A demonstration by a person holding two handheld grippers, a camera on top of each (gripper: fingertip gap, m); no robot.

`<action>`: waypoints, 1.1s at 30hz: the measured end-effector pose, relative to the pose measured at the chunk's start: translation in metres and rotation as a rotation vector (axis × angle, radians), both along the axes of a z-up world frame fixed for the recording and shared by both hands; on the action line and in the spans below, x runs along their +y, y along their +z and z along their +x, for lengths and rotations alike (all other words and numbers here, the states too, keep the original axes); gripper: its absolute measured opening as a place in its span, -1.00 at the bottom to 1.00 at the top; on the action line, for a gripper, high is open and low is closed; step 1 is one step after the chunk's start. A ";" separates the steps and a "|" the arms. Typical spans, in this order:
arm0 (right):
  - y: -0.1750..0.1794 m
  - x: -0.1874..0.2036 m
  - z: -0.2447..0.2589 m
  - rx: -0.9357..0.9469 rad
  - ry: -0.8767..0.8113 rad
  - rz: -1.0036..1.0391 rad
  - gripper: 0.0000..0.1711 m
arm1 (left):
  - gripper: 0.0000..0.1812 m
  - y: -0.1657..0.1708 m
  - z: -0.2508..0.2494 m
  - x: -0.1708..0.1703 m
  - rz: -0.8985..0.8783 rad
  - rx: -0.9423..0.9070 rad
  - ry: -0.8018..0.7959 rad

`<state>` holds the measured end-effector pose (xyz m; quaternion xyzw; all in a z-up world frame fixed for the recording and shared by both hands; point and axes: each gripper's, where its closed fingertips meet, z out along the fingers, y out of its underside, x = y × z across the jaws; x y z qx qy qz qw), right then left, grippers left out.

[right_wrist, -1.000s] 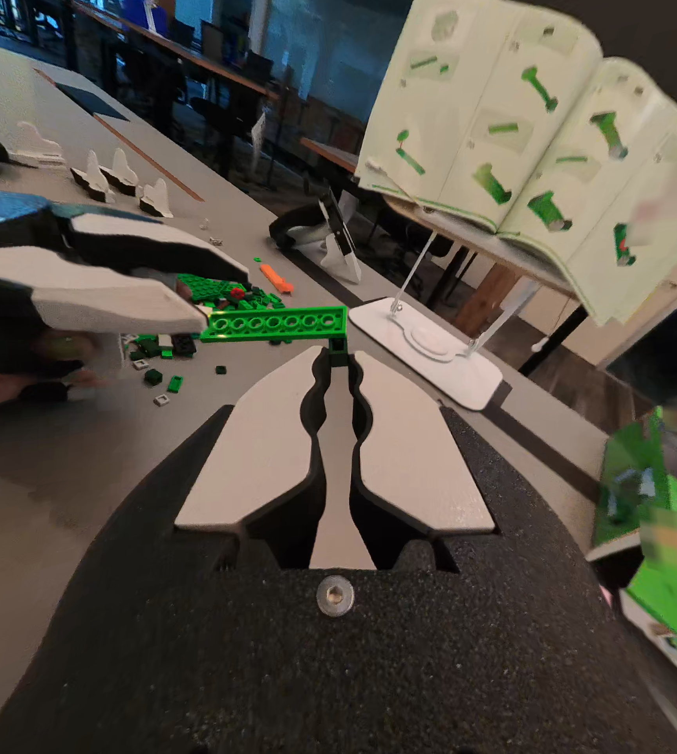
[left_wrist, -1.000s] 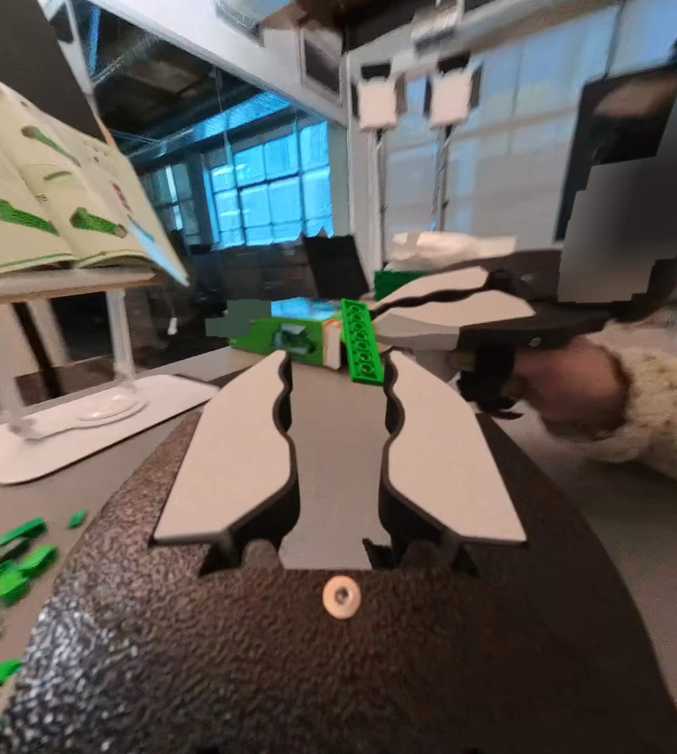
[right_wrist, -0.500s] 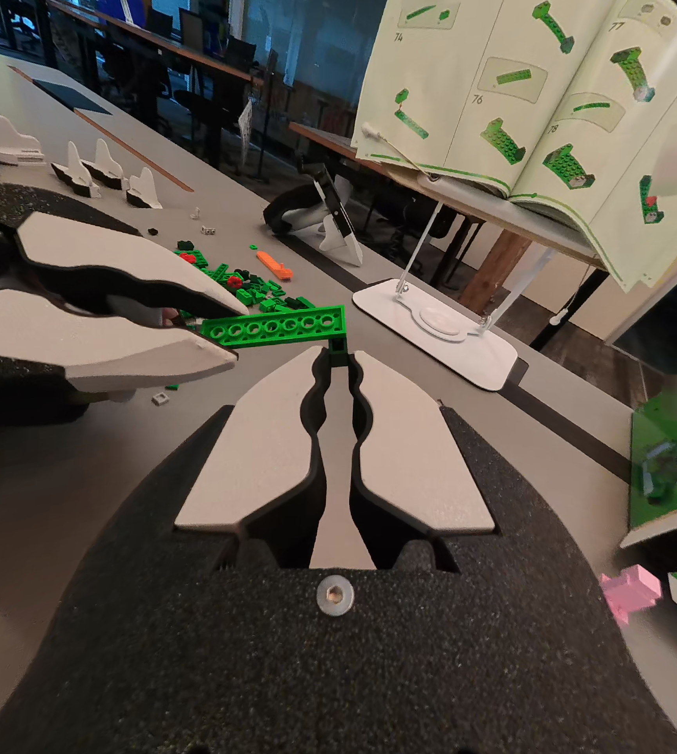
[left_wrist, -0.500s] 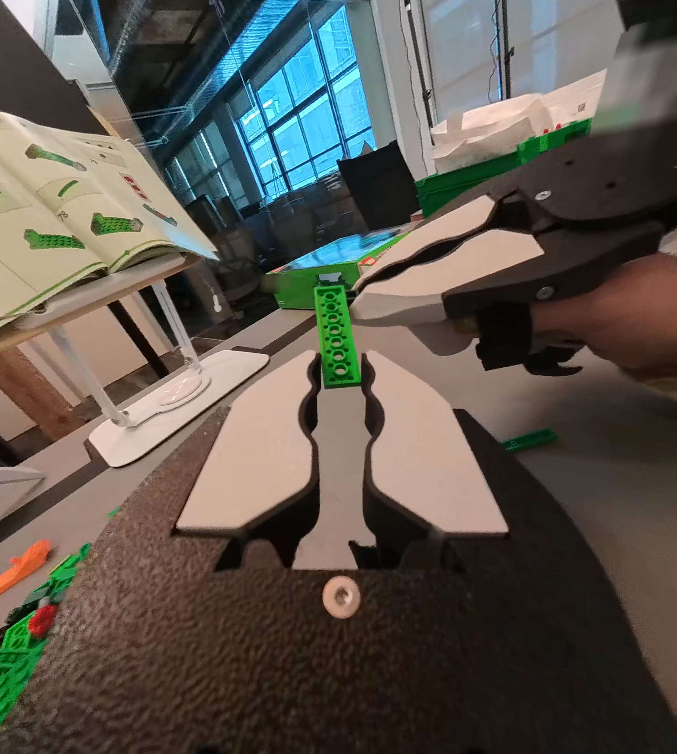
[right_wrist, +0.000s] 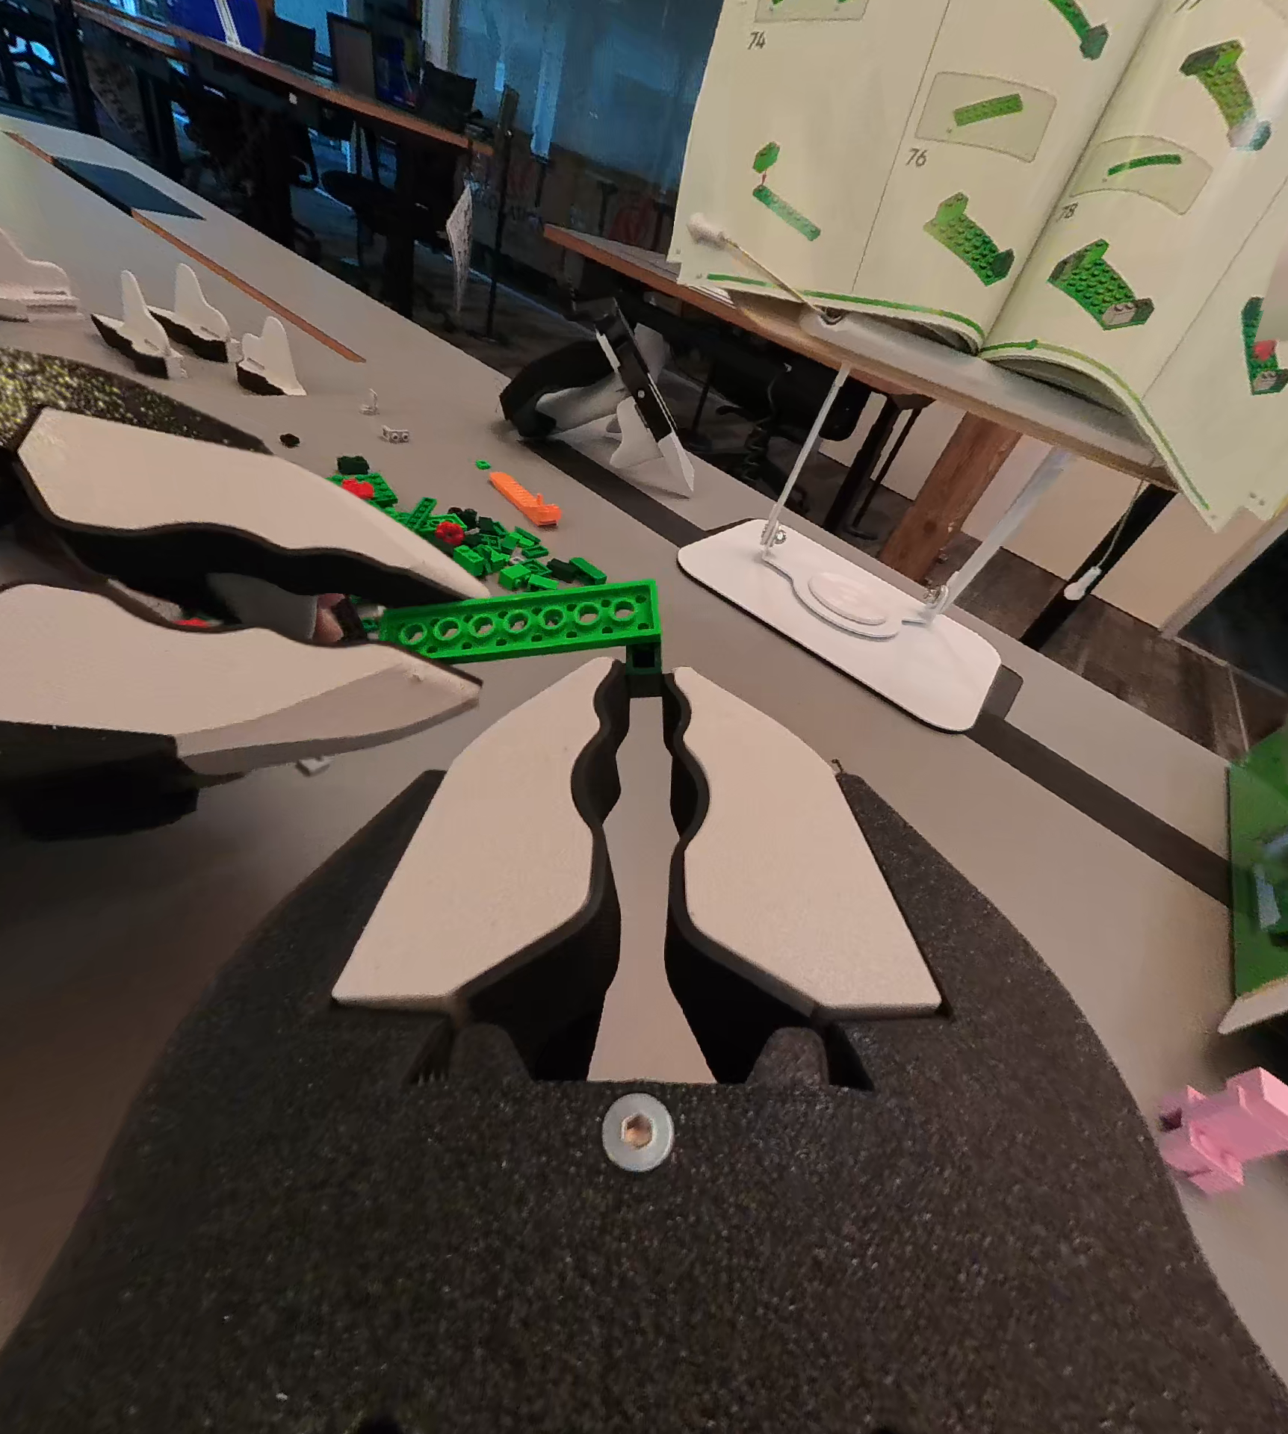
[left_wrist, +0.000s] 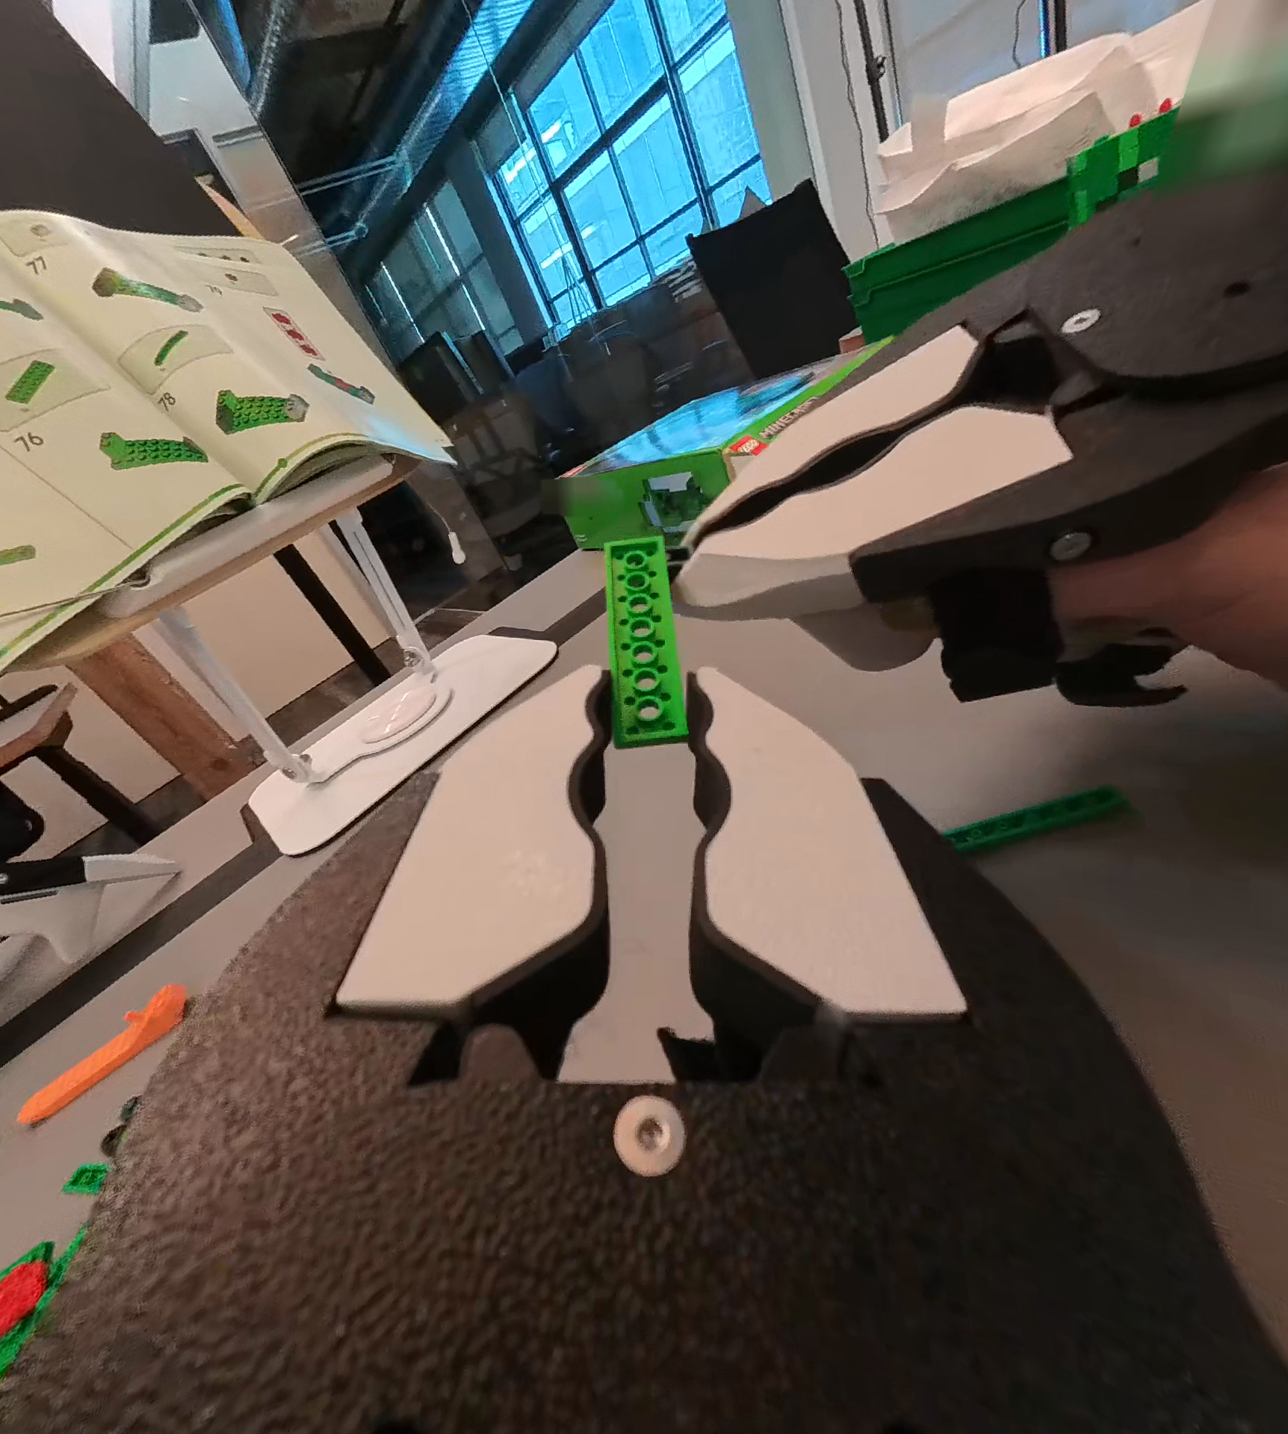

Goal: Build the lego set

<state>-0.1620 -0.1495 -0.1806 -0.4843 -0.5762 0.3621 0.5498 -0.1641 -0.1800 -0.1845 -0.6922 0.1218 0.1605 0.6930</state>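
Note:
A long bright green lego plate (left_wrist: 642, 650) hangs in the air between both grippers, its holed underside showing in the right wrist view (right_wrist: 524, 625). My left gripper (left_wrist: 647, 702) is shut on one end of the plate. It also shows at the left of the right wrist view (right_wrist: 470, 640), jaws either side of that end. My right gripper (right_wrist: 645, 679) is shut on a small darker green brick (right_wrist: 642, 666) fixed under the plate's other end. In the left wrist view the right gripper (left_wrist: 691, 562) comes in from the right, held by a hand.
An open instruction booklet (right_wrist: 1013, 171) stands on a white stand (right_wrist: 843, 613). A pile of green pieces (right_wrist: 501, 543) and an orange separator (right_wrist: 524, 497) lie on the grey table. A green plate (left_wrist: 1037, 819), the set's box (left_wrist: 672, 473) and a pink pig (right_wrist: 1238, 1125) lie nearby. Only a small space, under 4 cm, lies between the two pairs of fingers. The pink pig (right_wrist: 1238, 1125) is about equally far from each gripper, around 25 cm.
My left gripper has narrowed from wide open and closed around the plate's near end. The right gripper has kept its hold on the other end. Both views have shifted.

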 end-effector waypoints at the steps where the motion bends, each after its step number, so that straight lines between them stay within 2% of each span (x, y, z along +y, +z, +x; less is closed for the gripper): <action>1: 0.000 0.000 0.000 0.003 0.003 -0.001 -0.91 | -0.82 0.001 -0.001 0.000 -0.002 -0.009 -0.001; 3: 0.003 -0.002 0.001 0.031 0.024 -0.004 -0.90 | -0.82 0.003 -0.003 -0.002 0.006 -0.031 0.000; 5: 0.004 -0.003 0.003 0.056 0.066 -0.017 -0.68 | -0.82 0.007 -0.012 -0.006 0.025 -0.018 0.030; 7: -0.001 0.002 0.006 0.045 0.101 -0.022 -0.59 | -0.82 0.009 -0.025 -0.016 0.037 0.023 0.064; 11: -0.007 0.023 -0.008 -0.020 0.127 -0.019 -0.69 | -0.82 0.010 -0.048 -0.042 0.040 0.082 0.089; 12: -0.007 0.021 -0.021 -0.058 0.181 -0.024 -0.75 | -0.82 0.010 -0.051 -0.047 0.043 0.082 0.084; 17: -0.017 0.005 -0.128 -0.325 0.414 -0.041 -0.67 | -0.82 0.011 -0.055 -0.054 0.054 0.066 0.071; 21: -0.040 -0.016 -0.208 -0.533 0.536 -0.038 -0.61 | -0.82 0.010 -0.052 -0.057 0.062 0.140 0.065; 25: -0.068 -0.025 -0.257 -0.665 0.525 -0.001 -0.56 | -0.82 0.009 -0.053 -0.057 0.067 0.135 0.068; 27: -0.081 -0.031 -0.269 -0.713 0.525 -0.039 -0.56 | -0.82 0.010 -0.055 -0.058 0.070 0.128 0.072; 30: -0.097 -0.026 -0.280 -0.771 0.478 0.027 -0.58 | -0.82 0.010 -0.056 -0.058 0.071 0.120 0.074; 31: -0.100 -0.026 -0.282 -0.778 0.472 0.028 -0.63 | -0.82 0.010 -0.056 -0.058 0.070 0.119 0.075; 32: -0.099 -0.027 -0.284 -0.773 0.463 0.024 -0.80 | -0.82 0.009 -0.056 -0.058 0.069 0.120 0.075; 33: -0.098 -0.026 -0.286 -0.763 0.460 0.036 -0.81 | -0.82 0.009 -0.056 -0.058 0.069 0.124 0.075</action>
